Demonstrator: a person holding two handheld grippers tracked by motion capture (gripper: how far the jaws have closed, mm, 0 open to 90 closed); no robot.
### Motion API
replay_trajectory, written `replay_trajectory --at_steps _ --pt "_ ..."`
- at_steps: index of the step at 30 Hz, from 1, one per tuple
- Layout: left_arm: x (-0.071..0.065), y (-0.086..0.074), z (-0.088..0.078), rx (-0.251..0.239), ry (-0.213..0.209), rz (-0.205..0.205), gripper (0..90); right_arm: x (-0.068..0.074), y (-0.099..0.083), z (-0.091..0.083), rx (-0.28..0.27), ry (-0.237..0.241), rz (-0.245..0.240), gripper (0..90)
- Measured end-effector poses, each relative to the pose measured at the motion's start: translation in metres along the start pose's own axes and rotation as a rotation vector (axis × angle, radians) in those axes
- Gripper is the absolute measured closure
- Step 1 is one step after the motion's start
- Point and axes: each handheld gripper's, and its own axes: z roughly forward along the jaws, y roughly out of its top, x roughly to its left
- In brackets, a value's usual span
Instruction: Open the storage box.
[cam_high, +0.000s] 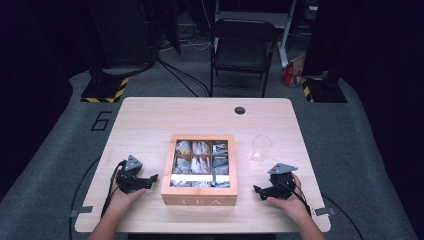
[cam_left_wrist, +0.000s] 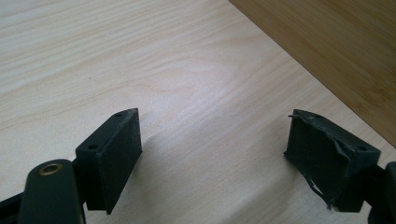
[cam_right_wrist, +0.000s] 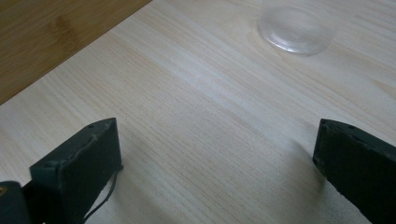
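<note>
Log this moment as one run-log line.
left gripper: open, empty, left of tea box | right gripper: open, empty, right of box | box lid: closed | cup: upright, untouched

The tea box (cam_high: 199, 200) front reads "TEA"; the floor (cam_high: 60, 150) bears a "6".

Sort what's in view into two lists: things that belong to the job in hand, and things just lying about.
Job in hand:
- wooden tea box, tea bags showing through its window lid
- clear plastic cup
- left gripper, open
- right gripper, open

Lying about:
- folding chair
- red bag on the floor
</note>
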Motion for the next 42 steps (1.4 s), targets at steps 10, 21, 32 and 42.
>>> replay_trajectory --at_steps 10,21,32,42 --pt "0.0 -0.001 -0.002 0.01 -0.012 0.003 17.8 0.0 -0.001 -0.001 0.001 0.005 -0.014 0.0" --pt "0.001 -0.001 -0.003 0.01 -0.012 -0.001 18.2 0.001 -0.001 -0.001 0.0 0.004 -0.012 0.1" --pt "0.002 -0.002 -0.004 0.003 -0.002 -0.007 21.3 0.003 -0.002 -0.005 -0.031 0.031 -0.02 16.8" --pt "0.0 -0.002 -0.01 0.005 -0.035 -0.031 30.9 0.007 0.004 -0.013 -0.039 0.027 -0.021 32.4"
